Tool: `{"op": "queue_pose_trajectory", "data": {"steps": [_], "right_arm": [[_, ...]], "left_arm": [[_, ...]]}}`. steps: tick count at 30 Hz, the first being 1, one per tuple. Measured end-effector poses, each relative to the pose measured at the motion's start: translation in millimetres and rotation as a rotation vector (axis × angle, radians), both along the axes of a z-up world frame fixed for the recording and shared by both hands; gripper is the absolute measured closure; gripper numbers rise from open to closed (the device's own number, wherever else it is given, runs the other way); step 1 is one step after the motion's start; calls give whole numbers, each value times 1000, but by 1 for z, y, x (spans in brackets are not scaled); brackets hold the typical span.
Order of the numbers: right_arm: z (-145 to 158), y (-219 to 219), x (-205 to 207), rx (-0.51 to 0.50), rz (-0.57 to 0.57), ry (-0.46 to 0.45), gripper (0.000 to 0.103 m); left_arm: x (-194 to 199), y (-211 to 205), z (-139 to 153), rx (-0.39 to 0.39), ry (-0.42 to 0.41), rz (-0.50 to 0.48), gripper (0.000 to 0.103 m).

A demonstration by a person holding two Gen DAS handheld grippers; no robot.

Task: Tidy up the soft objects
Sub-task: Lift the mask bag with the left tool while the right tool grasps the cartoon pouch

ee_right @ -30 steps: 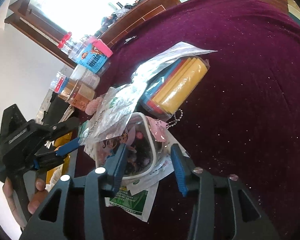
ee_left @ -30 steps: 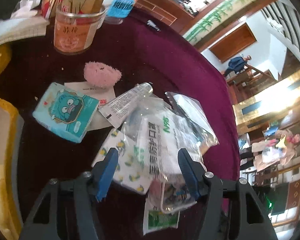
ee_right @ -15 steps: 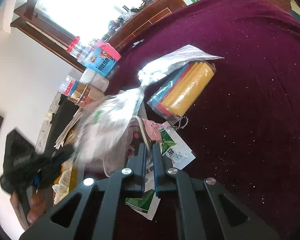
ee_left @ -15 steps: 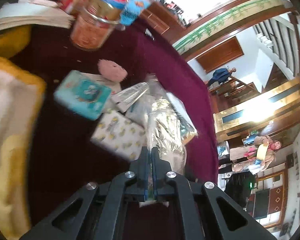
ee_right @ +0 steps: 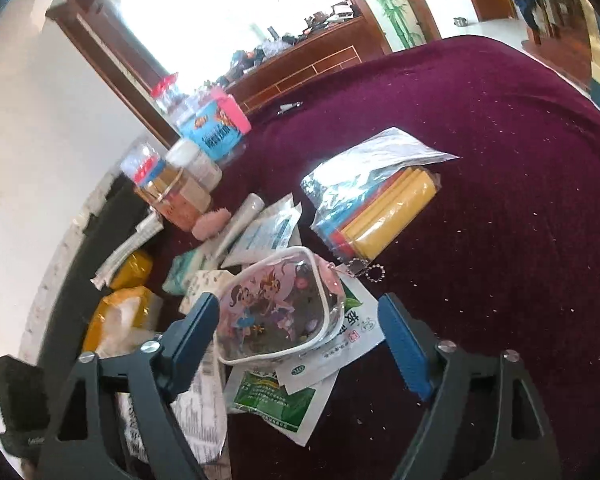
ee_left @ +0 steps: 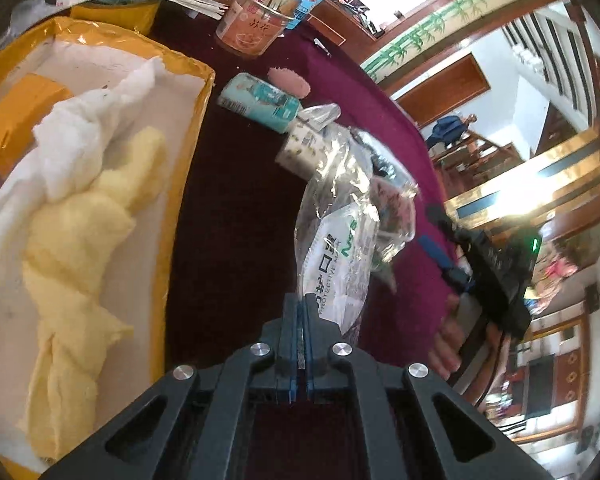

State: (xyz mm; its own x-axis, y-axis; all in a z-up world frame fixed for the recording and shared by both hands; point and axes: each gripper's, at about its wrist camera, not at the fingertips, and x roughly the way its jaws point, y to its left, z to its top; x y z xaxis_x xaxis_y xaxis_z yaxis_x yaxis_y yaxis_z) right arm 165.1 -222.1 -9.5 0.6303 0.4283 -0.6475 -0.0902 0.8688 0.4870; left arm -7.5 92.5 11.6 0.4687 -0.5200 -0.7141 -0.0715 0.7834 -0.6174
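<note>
Left tool [ee_left: 301,320] clamped on the near edge of the clear mask packet [ee_left: 336,256], packet lifted off the maroon worktop [ee_left: 236,208], yellow box [ee_left: 188,148] with cloths at left. Right tool [ee_right: 300,332] jaws just opened wide, nothing pinched; cartoon pouch [ee_right: 278,308] lies between them on the pile. Risk: thin slick film held only by its edge, so it may slip or tear out mid-carry. Dangling packet could snag the tissue packs [ee_left: 260,100] nearby.
</note>
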Motion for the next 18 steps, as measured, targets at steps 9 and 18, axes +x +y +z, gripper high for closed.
{"op": "queue_pose_trajectory", "data": {"steps": [9,18], "right_arm": [[11,72,22,-406,101,-10,3],[-15,77,24,-434,148,66,2]], "left_arm": [[-26,-12,-11,87,-25,-55,102],[-23,-17,-25,78,-5,-65,100]]}}
